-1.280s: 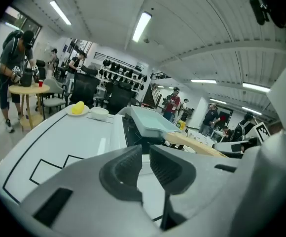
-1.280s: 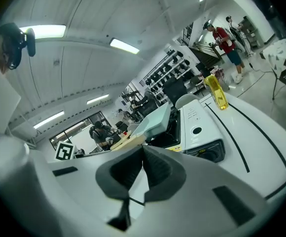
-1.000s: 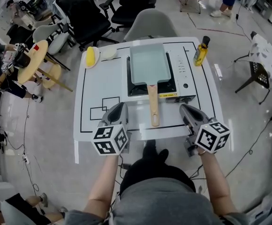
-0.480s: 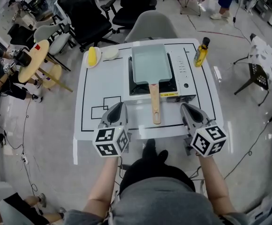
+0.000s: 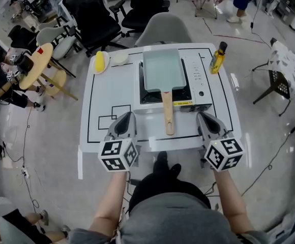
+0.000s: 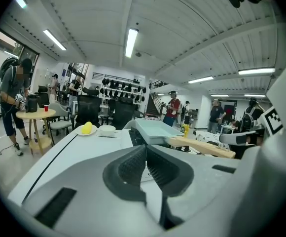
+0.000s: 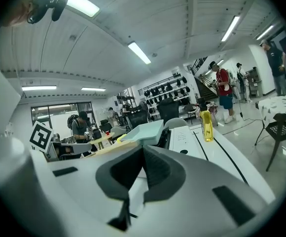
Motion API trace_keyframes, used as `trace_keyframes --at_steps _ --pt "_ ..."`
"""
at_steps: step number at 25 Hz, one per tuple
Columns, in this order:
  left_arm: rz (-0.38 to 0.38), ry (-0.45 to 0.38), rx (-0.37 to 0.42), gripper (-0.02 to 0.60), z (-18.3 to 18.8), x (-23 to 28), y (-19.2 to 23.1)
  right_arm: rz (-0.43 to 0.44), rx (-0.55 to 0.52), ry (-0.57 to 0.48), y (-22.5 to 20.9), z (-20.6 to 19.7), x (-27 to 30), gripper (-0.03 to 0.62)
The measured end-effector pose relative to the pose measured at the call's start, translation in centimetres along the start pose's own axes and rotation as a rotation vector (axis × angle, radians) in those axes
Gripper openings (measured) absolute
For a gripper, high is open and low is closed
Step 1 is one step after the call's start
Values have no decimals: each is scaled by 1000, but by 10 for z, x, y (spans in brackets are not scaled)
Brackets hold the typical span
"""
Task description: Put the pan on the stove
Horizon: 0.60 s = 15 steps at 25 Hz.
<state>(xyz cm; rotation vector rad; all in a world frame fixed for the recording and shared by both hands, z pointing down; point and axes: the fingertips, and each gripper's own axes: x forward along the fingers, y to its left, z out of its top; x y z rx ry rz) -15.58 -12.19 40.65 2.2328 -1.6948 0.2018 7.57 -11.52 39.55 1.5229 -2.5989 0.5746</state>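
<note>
The pan (image 5: 162,68), a shallow rectangle in pale mint with squared walls, sits on the black top of the stove (image 5: 196,80), a boxy white tabletop unit at the far middle of the surface (image 5: 107,93). Its straight wooden handle (image 5: 167,115) reaches back over the stove's front edge and hangs above the smooth white surface, which is ruled with thin black lines. The left tool (image 5: 130,114) and the right tool (image 5: 202,115) hover over the near edge, one on each side of the handle and apart from it. Each tool has its ribbed dark pads pressed together with nothing between them, and each carries a cube with square black-and-white markers. A slim yellow bottle (image 5: 218,56) with a dark cap stands upright to the right of the stove. To the left, a round plate (image 5: 98,62) holds something yellow, just beside a small white bowl (image 5: 119,58).
</note>
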Motion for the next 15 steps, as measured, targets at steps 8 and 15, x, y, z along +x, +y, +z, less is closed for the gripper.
trace_keyframes --at_steps 8,15 --pt "7 1 39 9 -1 -1 -3 4 -24 -4 2 -4 -2 3" --pt "17 0 43 9 -3 -3 -3 3 -32 -20 2 -4 -5 3"
